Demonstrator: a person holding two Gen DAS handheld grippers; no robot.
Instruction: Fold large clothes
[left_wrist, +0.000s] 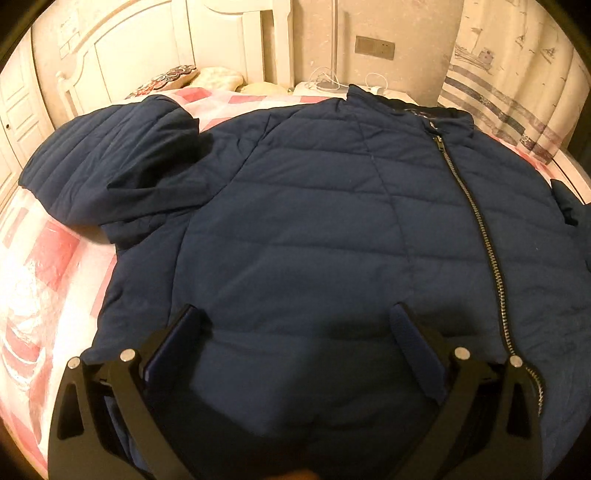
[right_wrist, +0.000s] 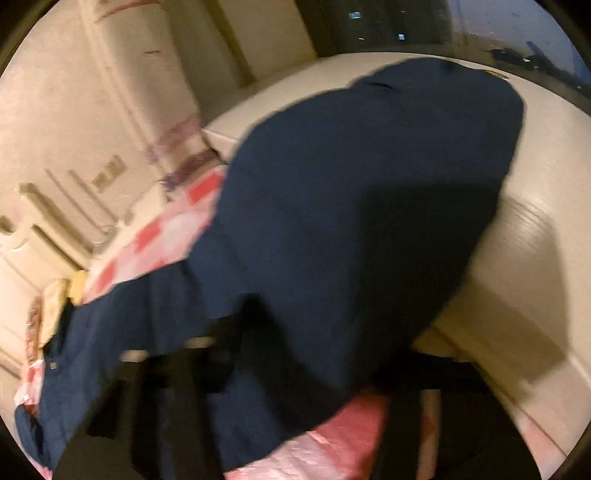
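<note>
Left hand-held gripper (left_wrist: 295, 317) gapes above navy jacket (left_wrist: 314, 206) on pink-checked bed (left_wrist: 48, 258).

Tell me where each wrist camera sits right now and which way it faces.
Left wrist: above the hem of the navy jacket, facing the headboard; left gripper open, fingers apart.
Right wrist: blurred, tilted, over the jacket sleeve at the bed edge; right gripper hidden in dark fabric.
Shared: jacket, pink checked bedspread.
</note>
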